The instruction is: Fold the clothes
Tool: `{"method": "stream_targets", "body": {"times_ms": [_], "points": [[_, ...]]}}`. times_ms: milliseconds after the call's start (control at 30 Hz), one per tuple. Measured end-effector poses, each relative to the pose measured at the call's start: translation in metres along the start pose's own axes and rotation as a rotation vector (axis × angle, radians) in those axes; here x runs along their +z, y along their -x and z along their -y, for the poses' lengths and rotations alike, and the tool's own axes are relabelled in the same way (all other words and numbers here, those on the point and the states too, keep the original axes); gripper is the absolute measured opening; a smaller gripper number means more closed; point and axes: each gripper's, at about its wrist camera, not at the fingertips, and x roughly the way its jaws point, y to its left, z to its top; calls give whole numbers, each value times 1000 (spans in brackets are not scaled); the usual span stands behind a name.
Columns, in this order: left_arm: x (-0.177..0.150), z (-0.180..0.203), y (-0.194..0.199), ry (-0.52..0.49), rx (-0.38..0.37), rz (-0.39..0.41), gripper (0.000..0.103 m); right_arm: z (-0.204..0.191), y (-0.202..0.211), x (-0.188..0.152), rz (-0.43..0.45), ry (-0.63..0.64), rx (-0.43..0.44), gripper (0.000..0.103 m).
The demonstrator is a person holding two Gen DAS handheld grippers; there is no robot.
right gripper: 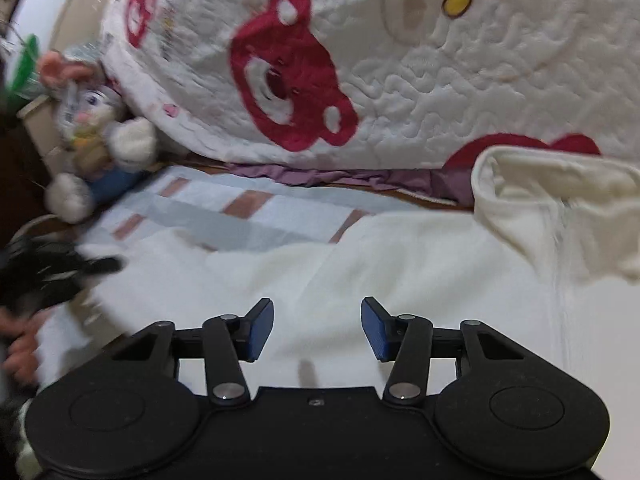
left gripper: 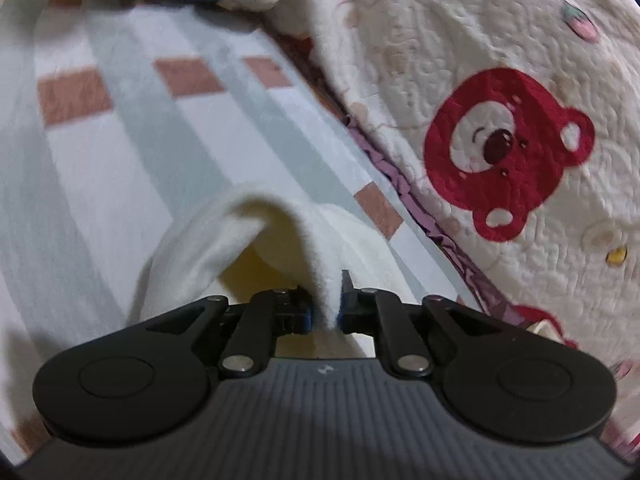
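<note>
Cream fleece garment (left gripper: 256, 236): soft white-ish thing, lies on the striped sheet; in the left wrist view a fold of it loops up and drops straight between the fingers at about 6 o'clock. In the right wrist view it spreads across the whole middle (right gripper: 360, 256), with a turned-back cuff or hem at 3 o'clock.
Left gripper (left gripper: 326, 306): clamped tight on that fold, blue pads squeezing the fleece from both sides. Also shows as a dark blurry shape at 9 o'clock in the right wrist view (right gripper: 52, 276), way too smeared to read there.
Right gripper (right gripper: 317, 330): wide open, blue pads well apart, nothing between them, just the garment underneath. Can't tell if it's touching the cloth or hanging over it.
Striped sheet (left gripper: 120, 148): pale blue and white bands with pinkish-brown blocks, runs from 9 to 12 o'clock in the left view.
Quilt (left gripper: 480, 60): white, stitched, red bear faces on it, bunched along the sheet's edge, 1 to 4 o'clock in the left view.
Plush rabbit (right gripper: 96, 132): grey-white, blue bottoms, at 10 o'clock in the right view, leaning against the quilt.
</note>
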Motion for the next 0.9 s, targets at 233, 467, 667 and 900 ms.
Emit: {"method": "stream_targets", "body": {"times_ms": [233,467,667,900], "points": [[1,-11,-5,53,-27,-34,9,10,-81,21,-151,-25,-83,61],[0,6,2,-41,1,20,8,8,-103,34,-24,21,-60,8],[2,3,3,-7,-28,-42,8,28,-92,77,123,-91,-30,8],[0,-7,3,77,-52,-182,35,30,-130,85,64,-75,-102,8]]}}
